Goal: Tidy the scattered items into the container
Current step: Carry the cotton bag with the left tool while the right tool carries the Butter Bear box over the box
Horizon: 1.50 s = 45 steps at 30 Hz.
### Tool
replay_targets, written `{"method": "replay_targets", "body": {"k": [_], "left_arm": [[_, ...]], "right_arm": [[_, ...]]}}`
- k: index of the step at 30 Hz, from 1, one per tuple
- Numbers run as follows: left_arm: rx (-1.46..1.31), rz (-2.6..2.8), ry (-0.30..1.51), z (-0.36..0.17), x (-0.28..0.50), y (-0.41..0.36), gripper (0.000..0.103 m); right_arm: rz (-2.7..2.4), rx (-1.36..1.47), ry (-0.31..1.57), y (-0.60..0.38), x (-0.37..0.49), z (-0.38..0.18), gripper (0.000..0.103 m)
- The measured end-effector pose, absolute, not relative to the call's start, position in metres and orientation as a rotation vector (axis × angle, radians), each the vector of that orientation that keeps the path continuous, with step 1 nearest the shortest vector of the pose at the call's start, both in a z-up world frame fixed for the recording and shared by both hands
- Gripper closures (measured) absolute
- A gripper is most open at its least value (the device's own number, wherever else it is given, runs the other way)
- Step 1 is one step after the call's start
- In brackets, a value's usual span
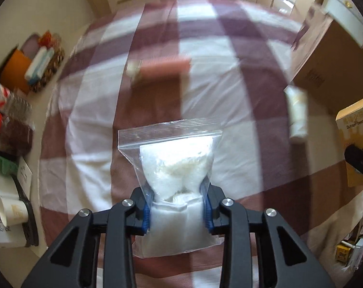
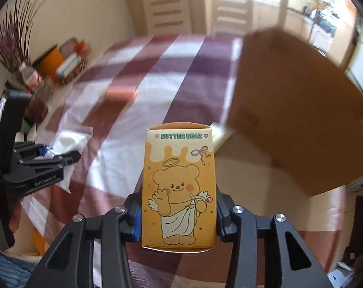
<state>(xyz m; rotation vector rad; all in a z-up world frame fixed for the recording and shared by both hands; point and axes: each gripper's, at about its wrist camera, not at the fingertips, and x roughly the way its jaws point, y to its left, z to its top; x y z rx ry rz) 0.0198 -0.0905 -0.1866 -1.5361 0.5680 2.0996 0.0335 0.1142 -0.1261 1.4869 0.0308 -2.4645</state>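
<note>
My left fingers (image 1: 176, 212) are pinched on a clear zip bag (image 1: 172, 165) with white stuff inside; the blue pads press into its lower half from both sides so the plastic narrows to a waist there, and the zip edge stands away from me; the bag hangs clear above the checked cloth (image 1: 97, 144) on the desk. My right fingers (image 2: 178, 218) clamp a yellow Butter Bear carton (image 2: 179, 184) by its long sides; the carton stands upright in the grip with its top flap open and the printed bear facing my camera; it too is off the cloth. In the left view the same carton shows at the right edge, with the dark tip of my right tool just under it; in the right view my left tool sits at the left edge with the bag bunched between its pads.

Still on the cloth lie a blurred orange-pink tube (image 1: 162, 68) near the middle and a pale white packet (image 1: 298, 115) toward the right; the packet lies just beside the big brown cardboard box (image 2: 296, 105), which stands at the right end of the desk. At the far left a woven basket (image 1: 50, 69) holds an orange box and a white-and-blue pack; near it stand dried grasses (image 2: 15, 36).
</note>
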Motion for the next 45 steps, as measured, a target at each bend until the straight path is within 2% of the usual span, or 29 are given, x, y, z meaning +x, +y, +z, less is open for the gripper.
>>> {"method": "replay_targets", "body": {"k": [8,17,29,45], "left_arm": [[-1.309,2.085,0.527,-0.102,0.027,-0.01,0.069],[-1.127,2.055,0.519,-0.042,0.054,0.069,0.069],[-1.069,2.036,0.564,-0.026,0.072,0.125,0.069],[-1.037,2.063,0.561,-0.025,0.059,0.166,0.069]], "right_arm": [[-2.685,1.304,-0.062,0.167,0.04,-0.051,0.058],[-2.878,1.166,-0.139,0.222,0.041,-0.005,0.058],[-2.944,1.166,-0.189,0.268,0.038,0.002,0.058],[-2.961,1.152,-0.162,0.29,0.013,-0.002,0.058]]}}
